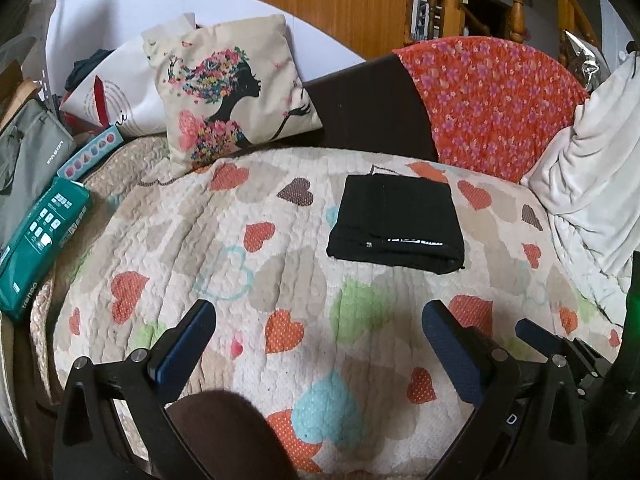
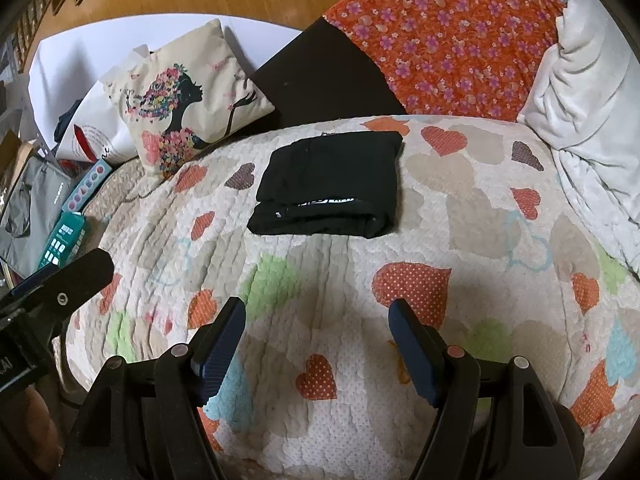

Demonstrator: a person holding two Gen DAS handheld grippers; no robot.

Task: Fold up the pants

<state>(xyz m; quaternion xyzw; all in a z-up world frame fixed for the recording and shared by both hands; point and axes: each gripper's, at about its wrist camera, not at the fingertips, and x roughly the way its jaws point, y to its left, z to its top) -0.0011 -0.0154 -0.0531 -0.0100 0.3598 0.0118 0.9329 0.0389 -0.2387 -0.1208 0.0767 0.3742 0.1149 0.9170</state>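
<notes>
Lower edge of both views: each gripper is seen from its own wrist camera. The left gripper (image 1: pixel 316 332) has its jaws spread wide with nothing between the blue pads, only the heart-patterned quilt (image 1: pixel 248 280) showing in the gap. The right gripper (image 2: pixel 318 326) stands likewise parted and empty; in its view the left tool intrudes at the lower left edge, so the two sit side by side. Both tools are apart from the cloth, which suggests that no grasp is in progress.

Middle of both views: the black pants (image 1: pixel 396 226) lie on the quilt as a compact, roughly square stack, layered edges and a white printed strip facing the cameras. Their squared outline and flat lie indicate the folding is essentially complete, the bundle left in open quilt well clear of clutter.

Far, upper part: a printed cushion (image 1: pixel 236 88) leans at upper left, an orange floral cover (image 1: pixel 492 104) at upper right, a white blanket (image 1: pixel 588 184) at the right edge.
</notes>
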